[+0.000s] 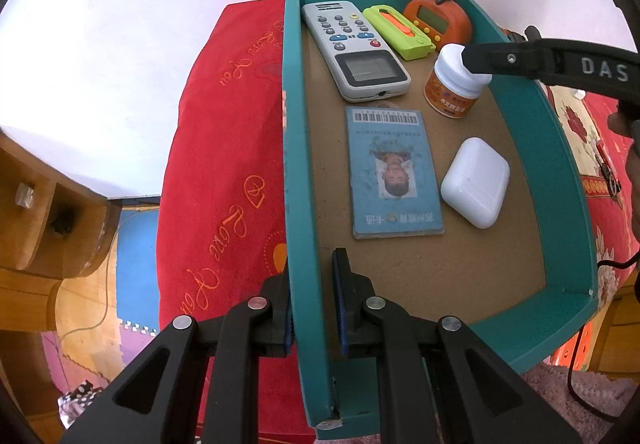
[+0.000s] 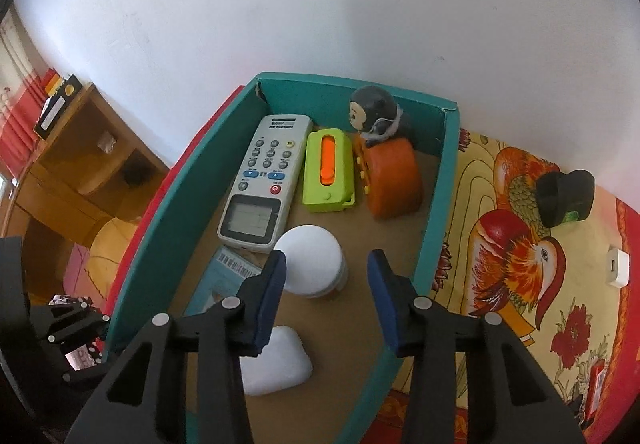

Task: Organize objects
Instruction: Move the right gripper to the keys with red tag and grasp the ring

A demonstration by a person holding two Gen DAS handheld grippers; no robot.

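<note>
A teal box (image 1: pixel 298 124) holds a grey remote (image 1: pixel 354 48), a green gadget (image 1: pixel 400 30), an orange timer with a monkey figure (image 1: pixel 438 14), a white-capped orange bottle (image 1: pixel 452 92), a blue ID card (image 1: pixel 394 172) and a white earbud case (image 1: pixel 476 182). My left gripper (image 1: pixel 313 262) is shut on the box's left wall near the front corner. My right gripper (image 2: pixel 326 272) hovers open above the bottle (image 2: pixel 312 264); the white cap lies toward its left pad and the right pad stands clear. From the left wrist, one right finger (image 1: pixel 480 62) overlaps the cap.
The box sits on a red embroidered cloth (image 1: pixel 224 164). Right of the box, on a parrot-patterned cloth, lie a black object (image 2: pixel 564 196) and a white plug (image 2: pixel 618 268). Wooden shelves (image 2: pixel 80 148) stand at the left, a white wall behind.
</note>
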